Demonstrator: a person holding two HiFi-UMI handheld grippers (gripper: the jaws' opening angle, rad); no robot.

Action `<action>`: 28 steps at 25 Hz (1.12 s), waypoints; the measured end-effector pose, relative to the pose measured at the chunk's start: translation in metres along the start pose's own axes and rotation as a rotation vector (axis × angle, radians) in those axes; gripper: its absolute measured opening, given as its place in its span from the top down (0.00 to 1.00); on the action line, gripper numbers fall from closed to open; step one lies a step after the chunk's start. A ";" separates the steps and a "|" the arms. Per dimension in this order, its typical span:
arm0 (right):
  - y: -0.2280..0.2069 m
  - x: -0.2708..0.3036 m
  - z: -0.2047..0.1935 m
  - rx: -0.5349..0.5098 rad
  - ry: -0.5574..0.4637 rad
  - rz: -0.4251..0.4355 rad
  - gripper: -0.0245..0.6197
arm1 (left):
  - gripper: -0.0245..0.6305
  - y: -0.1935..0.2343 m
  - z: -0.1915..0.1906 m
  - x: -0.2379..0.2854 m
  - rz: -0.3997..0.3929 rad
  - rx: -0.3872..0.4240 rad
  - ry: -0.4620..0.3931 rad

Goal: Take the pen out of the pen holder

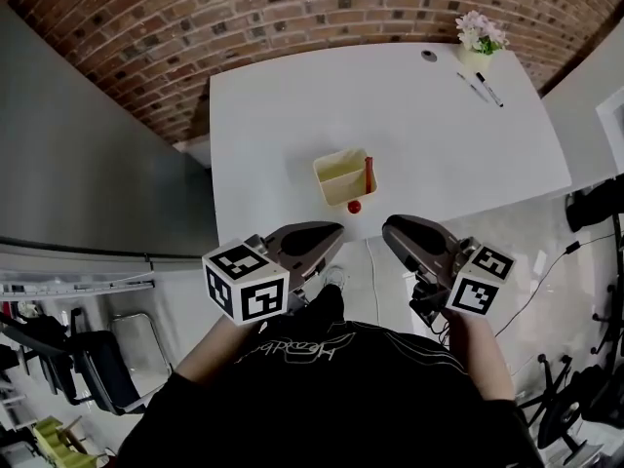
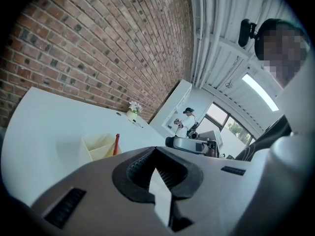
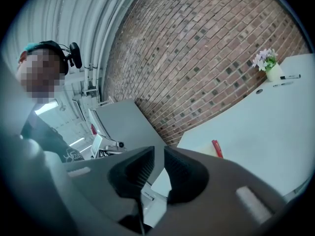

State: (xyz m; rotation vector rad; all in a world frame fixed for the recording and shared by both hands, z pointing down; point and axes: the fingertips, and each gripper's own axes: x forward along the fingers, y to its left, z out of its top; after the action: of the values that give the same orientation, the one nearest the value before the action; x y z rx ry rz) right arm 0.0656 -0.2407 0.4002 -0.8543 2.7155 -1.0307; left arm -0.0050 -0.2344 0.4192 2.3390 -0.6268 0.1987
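I see a square, pale-yellow pen holder (image 1: 336,169) near the front edge of the smooth white worktop (image 1: 283,115). A red pen (image 1: 368,174) stands against its right wall. Left hand-held gripper (image 1: 334,231) is clenched and empty. Right hand-held gripper (image 1: 389,228) has its jaws parted with nothing between. Both are short of the holder, not touching.

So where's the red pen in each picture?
Head view: red pen in the yellow holder, middle, near table edge.
Left gripper view: pen left of middle, in the holder.
Right gripper view: pen right of middle, lower half.
Shared landmark: flowers at the table's far corner.
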 end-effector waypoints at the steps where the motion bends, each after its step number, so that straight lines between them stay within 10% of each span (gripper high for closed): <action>1: -0.005 0.003 0.001 -0.002 0.001 -0.011 0.88 | 0.96 0.004 0.001 0.002 -0.003 -0.005 0.004; 28: -0.126 0.065 -0.009 -0.179 0.176 -0.286 0.77 | 0.96 0.083 0.028 0.016 -0.019 -0.089 0.017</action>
State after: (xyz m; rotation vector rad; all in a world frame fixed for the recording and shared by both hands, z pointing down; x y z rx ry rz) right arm 0.0667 -0.3477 0.4937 -1.2701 2.9282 -0.9598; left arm -0.0323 -0.3122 0.4522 2.2541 -0.5931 0.1785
